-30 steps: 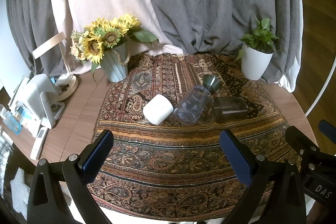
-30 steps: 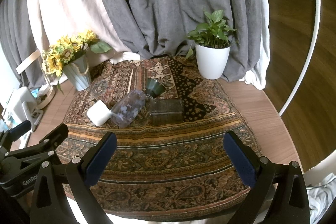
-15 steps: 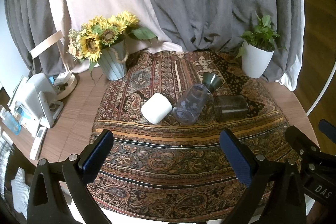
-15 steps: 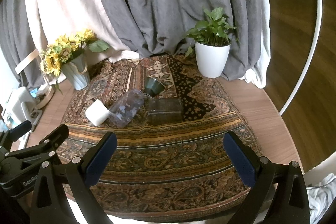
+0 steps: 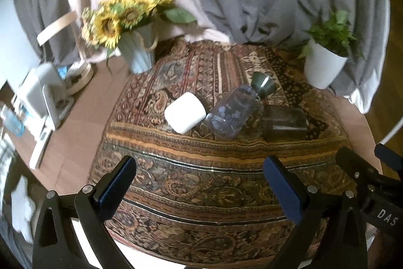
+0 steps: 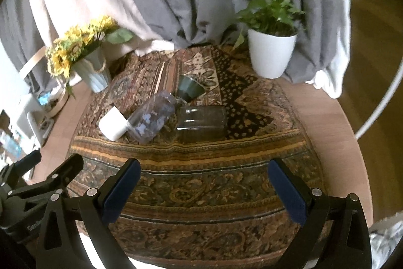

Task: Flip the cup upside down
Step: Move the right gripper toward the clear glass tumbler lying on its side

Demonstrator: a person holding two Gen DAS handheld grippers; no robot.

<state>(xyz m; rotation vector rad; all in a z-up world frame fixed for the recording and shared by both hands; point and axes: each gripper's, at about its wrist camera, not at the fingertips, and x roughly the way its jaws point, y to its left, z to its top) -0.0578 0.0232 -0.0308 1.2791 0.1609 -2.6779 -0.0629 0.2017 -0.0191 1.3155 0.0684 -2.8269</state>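
Several cups lie on their sides on a patterned cloth [image 5: 201, 183]: a white cup [image 5: 184, 112], a clear purple-tinted cup [image 5: 231, 112], a small dark green cup [image 5: 264, 83] and a smoky glass cup [image 5: 286, 120]. They also show in the right wrist view: the white cup [image 6: 112, 125], the purple cup [image 6: 152, 119], the green cup [image 6: 189, 89] and the smoky cup [image 6: 201, 123]. My left gripper [image 5: 200, 180] is open and empty, well short of the cups. My right gripper [image 6: 205, 183] is open and empty, also near the table's front.
A sunflower vase [image 5: 138, 52] stands at the back left and a white potted plant [image 5: 325, 67] at the back right. White devices [image 5: 40, 97] sit on the wooden table [image 5: 83, 122] at the left. Grey curtains hang behind.
Both grippers have moved forward a little toward the cups and the views have tilted slightly. The cups have not moved. Both grippers stay open.
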